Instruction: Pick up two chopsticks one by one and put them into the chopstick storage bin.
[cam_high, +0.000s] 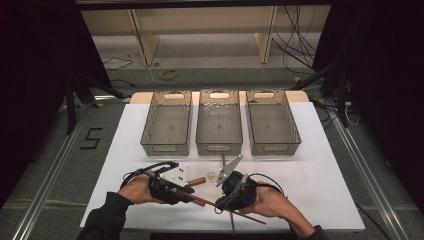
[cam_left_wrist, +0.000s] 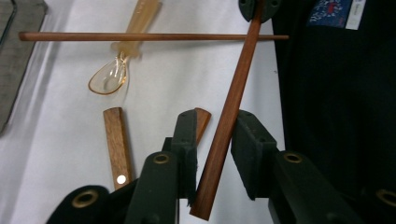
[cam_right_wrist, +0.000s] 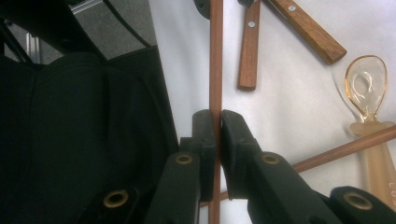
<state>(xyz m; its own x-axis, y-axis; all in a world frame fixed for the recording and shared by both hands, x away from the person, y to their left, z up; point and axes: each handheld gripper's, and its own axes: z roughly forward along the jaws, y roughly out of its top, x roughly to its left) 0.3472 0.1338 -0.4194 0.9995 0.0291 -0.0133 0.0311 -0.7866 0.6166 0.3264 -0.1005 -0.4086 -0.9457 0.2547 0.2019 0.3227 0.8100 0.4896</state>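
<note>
My right gripper (cam_right_wrist: 217, 123) has its jaws clamped tight on a wooden stick (cam_right_wrist: 215, 56). My left gripper (cam_left_wrist: 218, 135) holds its jaws apart around that stick's other end, one touching it, above the white bench (cam_left_wrist: 60, 93), near a clear spoon (cam_left_wrist: 109, 77)

Thin reddish-brown wooden stick (cam_left_wrist: 229, 116) between my jaws: smooth, satin finish. Flat brown wooden handles (cam_left_wrist: 116, 144): matt, visible grain, shiny brass rivets. Amber translucent plastic spoon (cam_left_wrist: 109, 77): glossy. My black jaw pads (cam_right_wrist: 233, 135): matt, rubbery-looking. White tabletop (cam_high: 320, 175): matt, smooth. Grey translucent plastic bins (cam_high: 167, 125): slight sheen.
</note>
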